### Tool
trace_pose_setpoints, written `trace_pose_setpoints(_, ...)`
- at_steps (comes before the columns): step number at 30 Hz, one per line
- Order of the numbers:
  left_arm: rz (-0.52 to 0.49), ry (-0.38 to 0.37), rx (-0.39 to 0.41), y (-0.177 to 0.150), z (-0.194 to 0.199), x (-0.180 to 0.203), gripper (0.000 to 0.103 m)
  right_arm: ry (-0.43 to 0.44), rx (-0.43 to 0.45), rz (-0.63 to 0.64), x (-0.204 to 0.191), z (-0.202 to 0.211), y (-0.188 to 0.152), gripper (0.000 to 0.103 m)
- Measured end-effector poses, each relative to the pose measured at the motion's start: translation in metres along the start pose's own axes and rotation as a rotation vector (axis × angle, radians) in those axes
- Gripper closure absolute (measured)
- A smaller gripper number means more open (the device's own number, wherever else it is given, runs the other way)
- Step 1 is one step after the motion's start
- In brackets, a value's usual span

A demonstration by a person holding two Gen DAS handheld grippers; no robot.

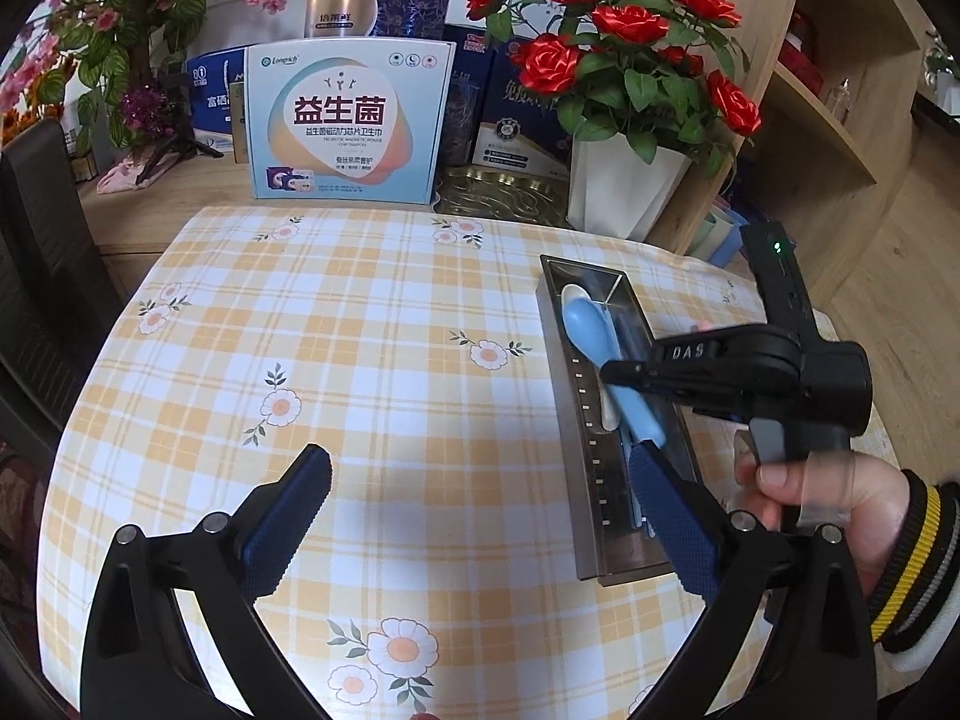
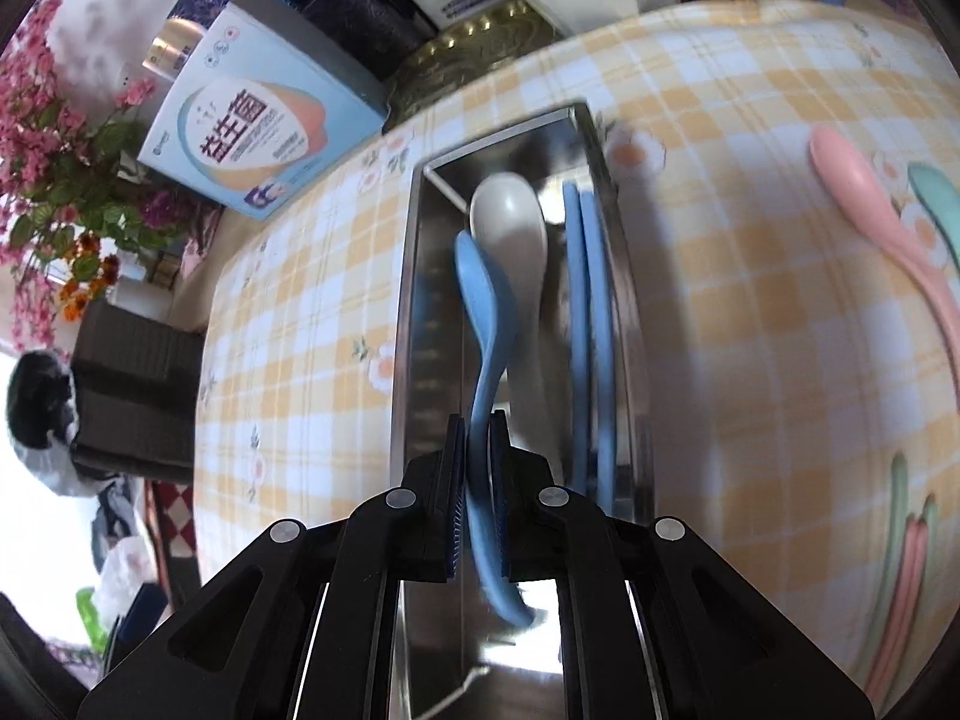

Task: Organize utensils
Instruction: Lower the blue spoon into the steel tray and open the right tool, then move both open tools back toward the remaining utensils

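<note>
A long steel tray [image 1: 585, 450] lies on the checked tablecloth at the right. My right gripper [image 2: 477, 468] is shut on the handle of a blue spoon [image 2: 483, 300], held over the tray; it also shows in the left wrist view [image 1: 585, 324]. A white spoon [image 2: 510, 222] and blue chopsticks [image 2: 591, 324] lie in the tray [image 2: 414, 312]. My left gripper [image 1: 474, 480] is open and empty above the cloth, its right finger beside the tray. A pink spoon [image 2: 864, 204] and a green spoon [image 2: 939, 198] lie on the cloth right of the tray.
A white box [image 1: 351, 120], dark boxes, a gold tray [image 1: 504, 195] and a white pot of red roses [image 1: 624, 192] stand behind the table. A wooden shelf [image 1: 840, 120] is at the right. A dark chair [image 1: 36, 276] stands at the left.
</note>
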State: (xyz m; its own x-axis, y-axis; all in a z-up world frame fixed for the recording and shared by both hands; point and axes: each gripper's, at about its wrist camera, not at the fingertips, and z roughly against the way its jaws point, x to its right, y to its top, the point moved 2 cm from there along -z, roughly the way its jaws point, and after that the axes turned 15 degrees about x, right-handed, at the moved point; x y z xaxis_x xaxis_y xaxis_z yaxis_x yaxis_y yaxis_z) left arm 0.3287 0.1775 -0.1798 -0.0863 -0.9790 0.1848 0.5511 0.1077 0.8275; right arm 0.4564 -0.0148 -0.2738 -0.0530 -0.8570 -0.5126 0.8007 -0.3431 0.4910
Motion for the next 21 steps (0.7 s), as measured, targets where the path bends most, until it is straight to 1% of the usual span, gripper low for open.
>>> trace_pose_setpoints(3,-0.003,0.010,0.005,0.004,0.001,0.001,0.006,0.034,-0.005,0.010,-0.002,0.005,0.004,0.093)
trace_pose_setpoints(5,-0.005,0.012,0.008,0.006,0.000,0.004,0.006,0.040,0.000,0.031,-0.003,0.011,0.005,0.093)
trace_pose_setpoints(7,-0.012,0.013,0.014,0.008,0.001,0.011,0.006,0.059,0.031,0.070,-0.004,0.024,0.008,0.093)
trace_pose_setpoints(12,-0.018,0.001,0.001,0.005,0.001,0.037,0.006,0.050,0.157,0.239,0.002,0.068,0.014,0.093)
trace_pose_setpoints(13,-0.017,-0.001,0.001,0.004,0.001,0.041,0.006,0.048,0.197,0.285,0.007,0.082,0.013,0.093)
trace_pose_setpoints(15,-0.008,-0.014,0.003,0.001,0.002,0.054,0.006,0.050,0.243,0.340,0.019,0.102,0.011,0.093)
trace_pose_setpoints(18,-0.011,-0.029,-0.008,-0.006,-0.001,0.075,0.006,0.048,0.279,0.388,0.040,0.126,0.005,0.093)
trace_pose_setpoints(19,-0.013,-0.031,-0.016,-0.009,-0.002,0.082,0.006,0.049,0.289,0.402,0.052,0.137,0.001,0.093)
trace_pose_setpoints(21,-0.024,-0.029,-0.035,-0.015,-0.006,0.098,0.006,0.045,0.293,0.408,0.069,0.148,-0.004,0.093)
